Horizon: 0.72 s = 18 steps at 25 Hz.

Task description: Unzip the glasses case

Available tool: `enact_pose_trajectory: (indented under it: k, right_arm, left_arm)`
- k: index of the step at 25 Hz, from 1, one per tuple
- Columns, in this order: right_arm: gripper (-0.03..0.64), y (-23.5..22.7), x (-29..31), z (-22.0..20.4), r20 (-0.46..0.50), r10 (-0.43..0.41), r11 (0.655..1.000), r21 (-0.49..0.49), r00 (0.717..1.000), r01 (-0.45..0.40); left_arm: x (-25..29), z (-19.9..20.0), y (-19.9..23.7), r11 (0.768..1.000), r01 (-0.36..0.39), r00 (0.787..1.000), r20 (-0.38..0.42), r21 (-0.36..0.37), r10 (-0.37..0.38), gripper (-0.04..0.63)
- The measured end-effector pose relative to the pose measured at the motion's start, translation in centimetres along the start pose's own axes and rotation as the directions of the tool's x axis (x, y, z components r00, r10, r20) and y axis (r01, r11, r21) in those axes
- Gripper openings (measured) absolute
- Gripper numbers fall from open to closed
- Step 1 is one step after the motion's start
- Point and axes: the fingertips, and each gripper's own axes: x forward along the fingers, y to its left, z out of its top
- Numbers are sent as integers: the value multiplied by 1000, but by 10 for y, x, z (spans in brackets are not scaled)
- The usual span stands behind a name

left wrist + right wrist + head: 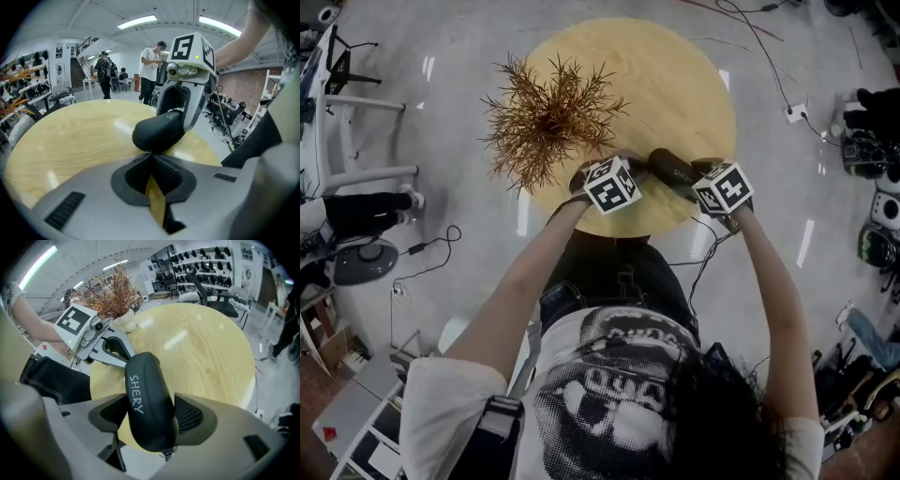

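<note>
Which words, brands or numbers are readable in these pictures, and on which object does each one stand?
"SHERY": white letters on the black glasses case, in the right gripper view.
Print on the person's T-shirt, in the head view: too blurred to read.
Wall signs in the left gripper view: too small to read.
Marker cubes: only square patterns, no words.

From the head, looking steeply down on the round pale wooden tabletop (pixel 675 84). From the left and right gripper views, low and very close, facing one another across the black oval glasses case (pixel 157 133), shared by all three.
</note>
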Motion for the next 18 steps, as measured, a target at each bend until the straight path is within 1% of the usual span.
enact_pose_trajectory:
  k: [4, 6, 8, 10, 12, 14, 15, 17, 18]
  right_arm:
    - [316, 4, 1, 2, 36, -36, 993, 110, 999, 32]
    - [316, 4, 3, 3, 54, -67, 983, 172, 996, 57]
    - [316, 5, 4, 5, 76, -98, 966, 246, 992, 77]
    - [316, 6, 6, 8, 101, -123, 941, 328, 987, 84]
    - [316, 6, 6, 10, 123, -145, 921, 379, 982, 89]
    - [316, 6, 7, 12, 156, -151, 901, 428, 976, 71]
    - [316, 6, 6, 13, 177, -147, 883, 467, 973, 49]
    - [316, 5, 6, 14, 217, -139, 833, 553, 966, -4]
    - [316, 5, 6, 15, 233, -140, 810, 586, 962, -24]
  left_arm:
    - [-2, 0, 0, 999, -18, 1000, 11, -29, 18, 12]
    - [-2, -1, -1, 999, -17, 1000, 13, -39, 18, 12]
    - [-1, -1, -6, 999, 0, 1000, 14, -33, 1, 12]
    - [1, 1, -17, 1000, 20, 1000, 14, -10, -20, 12]
    - [3, 2, -26, 1000, 22, 1000, 15, 2, -22, 14]
    - [3, 2, -27, 1000, 12, 999, 34, -29, -11, 14]
    - [2, 2, -25, 998, 7, 999, 49, -55, -5, 12]
    - [-2, 5, -22, 995, 3, 997, 79, -103, 6, 12]
    - [-3, 6, -21, 993, 0, 996, 87, -115, 10, 12]
